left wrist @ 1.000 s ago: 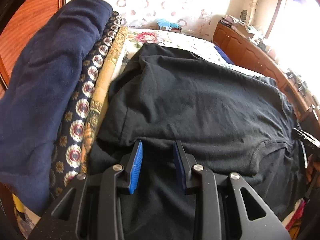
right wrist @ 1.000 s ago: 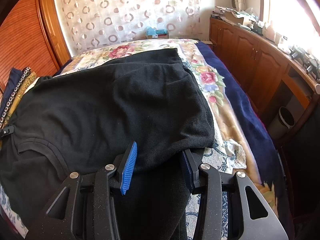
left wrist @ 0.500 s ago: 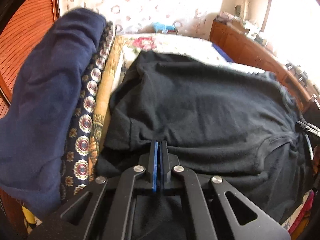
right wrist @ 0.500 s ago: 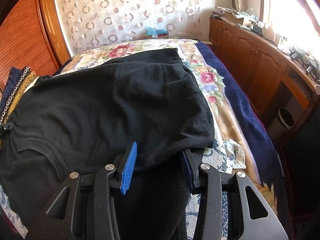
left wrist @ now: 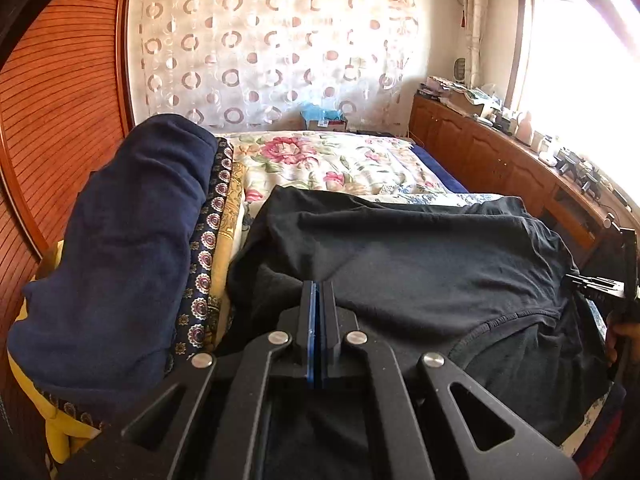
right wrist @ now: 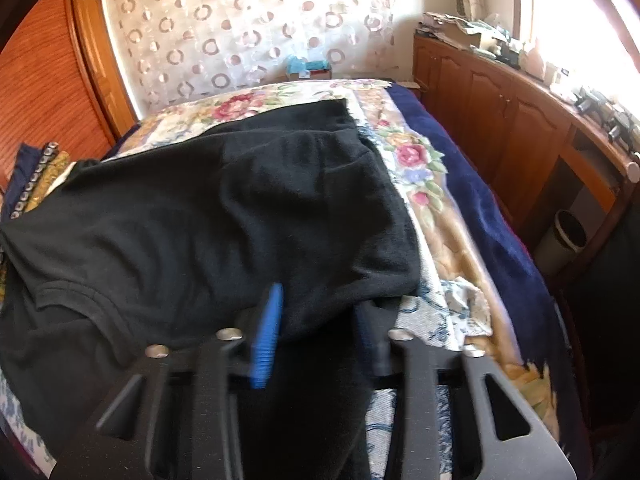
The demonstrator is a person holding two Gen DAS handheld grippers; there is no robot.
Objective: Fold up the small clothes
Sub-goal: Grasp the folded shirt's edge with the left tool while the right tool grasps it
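A black T-shirt lies spread over a floral bed, neckline toward me. My left gripper is shut on the shirt's near left edge, and the cloth rises in a small peak to its blue pads. In the right wrist view the same shirt covers the bed's left and middle. My right gripper sits at its near right edge with a thick fold of black cloth between the jaws. Those jaws are closing but still stand apart and look blurred. The right gripper and a hand also show at the left view's right edge.
Folded blankets, navy on top, are stacked along the bed's left side by a wooden wardrobe. The floral bedspread is bare beyond the shirt. Wooden cabinets and a bin stand to the right.
My left gripper closed on the shirt's edge and then rose, pulling that edge up. The right gripper's jaws have begun to narrow around the fold; that hand stayed put.
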